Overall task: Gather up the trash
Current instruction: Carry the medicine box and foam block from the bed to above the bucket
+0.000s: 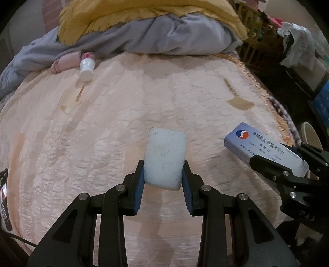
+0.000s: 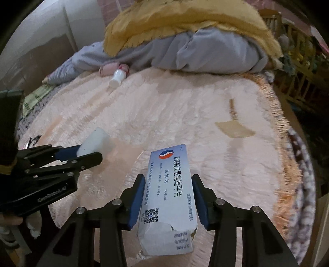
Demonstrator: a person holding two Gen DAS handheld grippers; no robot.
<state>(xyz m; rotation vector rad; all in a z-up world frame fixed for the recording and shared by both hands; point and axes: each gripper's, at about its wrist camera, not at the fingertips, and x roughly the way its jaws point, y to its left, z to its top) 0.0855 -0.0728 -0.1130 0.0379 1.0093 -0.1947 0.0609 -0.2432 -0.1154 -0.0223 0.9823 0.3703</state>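
Right wrist view showed the right gripper [image 2: 167, 200] clamped across a light, crushable white cardboard medicine box [image 2: 168, 197], gripped mid-length on its long sides.

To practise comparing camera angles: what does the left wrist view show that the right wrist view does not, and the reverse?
Only the left wrist view shows the broad face of the white foam block between the left gripper's pads. Only the right wrist view shows the QR code and torn end of the medicine box in the right gripper. Both show the pink bedspread, the white bottle, and the yellow blanket over grey clothing.
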